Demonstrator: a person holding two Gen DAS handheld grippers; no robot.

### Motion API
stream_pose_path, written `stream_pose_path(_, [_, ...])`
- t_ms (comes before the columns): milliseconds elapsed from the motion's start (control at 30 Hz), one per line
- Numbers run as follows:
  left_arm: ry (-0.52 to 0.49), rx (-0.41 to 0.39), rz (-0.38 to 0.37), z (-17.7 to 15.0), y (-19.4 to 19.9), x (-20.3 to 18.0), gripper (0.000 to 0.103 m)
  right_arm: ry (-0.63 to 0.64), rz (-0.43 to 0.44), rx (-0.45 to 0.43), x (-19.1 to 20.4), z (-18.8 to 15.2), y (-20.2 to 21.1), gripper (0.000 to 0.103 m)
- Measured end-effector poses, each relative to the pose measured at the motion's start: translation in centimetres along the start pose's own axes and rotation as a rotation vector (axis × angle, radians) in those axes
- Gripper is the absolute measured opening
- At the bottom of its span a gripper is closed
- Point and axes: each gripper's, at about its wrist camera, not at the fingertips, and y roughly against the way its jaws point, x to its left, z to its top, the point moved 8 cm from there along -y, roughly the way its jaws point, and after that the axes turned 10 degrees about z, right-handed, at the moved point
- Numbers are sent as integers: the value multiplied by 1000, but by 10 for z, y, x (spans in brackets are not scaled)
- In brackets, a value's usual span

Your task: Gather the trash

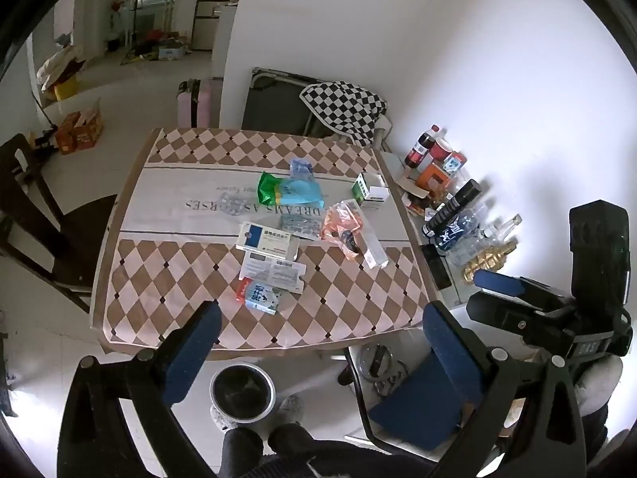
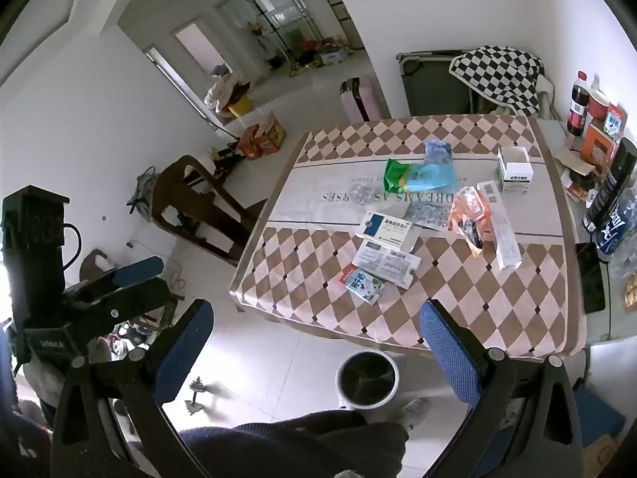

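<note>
1. Left wrist view: the left gripper (image 1: 318, 342) hangs over the near edge of the bench (image 1: 159, 279), its blue-padded jaws spread wide with nothing between them.
2. The trash lies in a loose cluster at the middle of the cloth. A green-and-blue bag (image 1: 288, 191) sits at 12 o'clock of the cluster, and a small green-and-white box (image 1: 370, 188) at 2 o'clock.
3. An orange wrapper (image 1: 344, 231) lies at 3 o'clock, touching a long white carton (image 1: 368, 235).
4. A blue-and-white pill box (image 1: 264, 239) is at the centre, with a flat leaflet (image 1: 274, 273) just below it and a small pack (image 1: 260, 296) at 6 o'clock, nearest the gripper.
5. A bin (image 1: 243, 392) stands on the floor below the bench edge, at 6 o'clock of the frame, between the jaws.
6. The right gripper (image 1: 513, 286) shows at 3 o'clock of the frame, off the bench's corner.
7. Right wrist view: the right gripper (image 2: 314, 342) is likewise spread, with nothing between its jaws, short of the bench (image 2: 438, 318).
8. The same trash lies at 1 o'clock of the frame: bag (image 2: 420, 177), box (image 2: 513, 169), wrapper (image 2: 469, 215), pill box (image 2: 388, 229), pack (image 2: 364, 285).
9. The bin (image 2: 367, 378) stands at 6 o'clock, under the bench edge.
10. The left gripper (image 2: 119, 283) shows at 9 o'clock.
</note>
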Motion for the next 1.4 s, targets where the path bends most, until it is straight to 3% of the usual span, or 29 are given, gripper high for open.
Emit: stream_pose_path(1400, [10,-7,-35,4,4,-15,103,14,4,14,8,-12,1,103])
